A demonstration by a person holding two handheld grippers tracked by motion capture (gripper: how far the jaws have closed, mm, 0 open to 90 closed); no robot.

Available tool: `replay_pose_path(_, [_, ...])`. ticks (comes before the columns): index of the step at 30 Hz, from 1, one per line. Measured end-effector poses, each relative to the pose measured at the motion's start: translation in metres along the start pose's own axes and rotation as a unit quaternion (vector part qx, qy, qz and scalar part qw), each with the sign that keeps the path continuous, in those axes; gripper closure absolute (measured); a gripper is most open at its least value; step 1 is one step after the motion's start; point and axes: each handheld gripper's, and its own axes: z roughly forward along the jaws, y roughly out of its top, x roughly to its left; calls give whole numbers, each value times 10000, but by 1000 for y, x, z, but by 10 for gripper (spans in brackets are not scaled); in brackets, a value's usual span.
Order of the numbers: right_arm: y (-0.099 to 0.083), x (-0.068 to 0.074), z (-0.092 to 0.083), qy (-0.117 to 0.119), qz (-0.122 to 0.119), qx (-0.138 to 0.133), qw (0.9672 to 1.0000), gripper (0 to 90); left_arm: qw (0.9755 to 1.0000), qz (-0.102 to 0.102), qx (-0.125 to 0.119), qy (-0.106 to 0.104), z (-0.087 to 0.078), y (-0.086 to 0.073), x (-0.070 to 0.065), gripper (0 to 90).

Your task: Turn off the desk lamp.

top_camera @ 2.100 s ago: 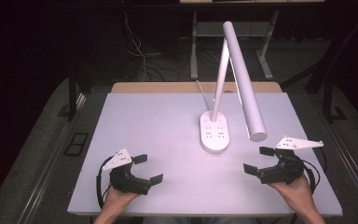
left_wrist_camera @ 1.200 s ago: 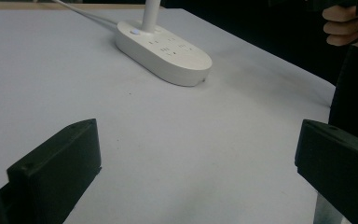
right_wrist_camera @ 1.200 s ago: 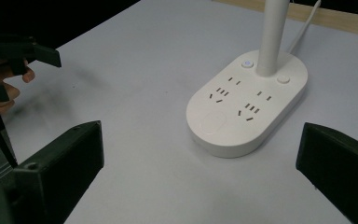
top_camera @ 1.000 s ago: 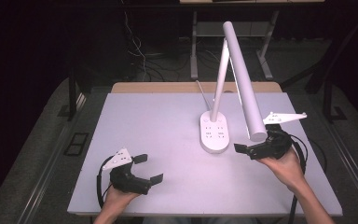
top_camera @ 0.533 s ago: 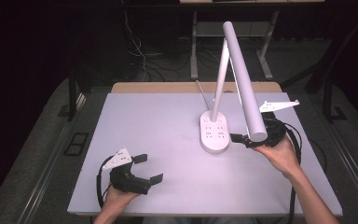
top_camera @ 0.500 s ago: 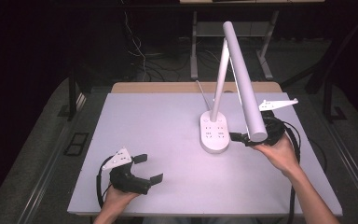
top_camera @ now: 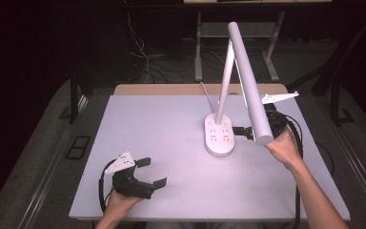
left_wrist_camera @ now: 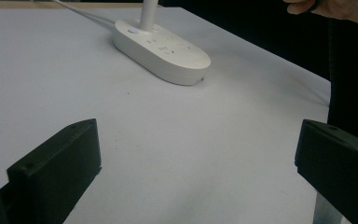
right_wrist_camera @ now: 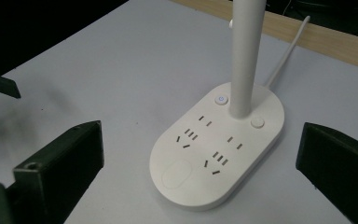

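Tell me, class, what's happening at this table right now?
A person holds a gripper in each hand at a pale table. The right gripper, jaws open, is close beside the oval base of a white desk lamp, pointed at it but not gripping it. That base carries sockets and buttons, and a white cable trails off behind it. The left gripper, also open, rests near the table's front edge, well away from the lamp.

- White worktop point(top_camera: 171, 124), wood strip point(top_camera: 171, 89) along its far edge.
- Grey carpet floor point(top_camera: 43, 157) around it, metal rail point(top_camera: 52, 176) at left.
- Dark room behind; loose cables point(top_camera: 145, 62) on the floor.
- Grey metal desk legs point(top_camera: 198, 47) at far back.
- Light falls on the worktop, surroundings dim.
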Motion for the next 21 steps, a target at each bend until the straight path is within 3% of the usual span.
replay_pose_path(9, [10,-11,10,-52,33,25,10000,8,10000,-27,-15,2,0,0,0,0])
replay_pose_path(12, [12,-17,13,7,36,-100,9999,148,10000,-26,-15,2,0,0,1,0])
replay_pose_path(15, [13,-21,15,14,39,-132,9999,170,10000,-23,-12,-6,0,0,1,0])
replay_pose_path(16, [13,-25,18,17,54,-113,9999,233,10000,-28,-20,-10,0,0,0,0])
replay_pose_path(21, [15,-34,29,7,100,-63,9999,336,10000,-25,-18,-13,0,0,1,0])
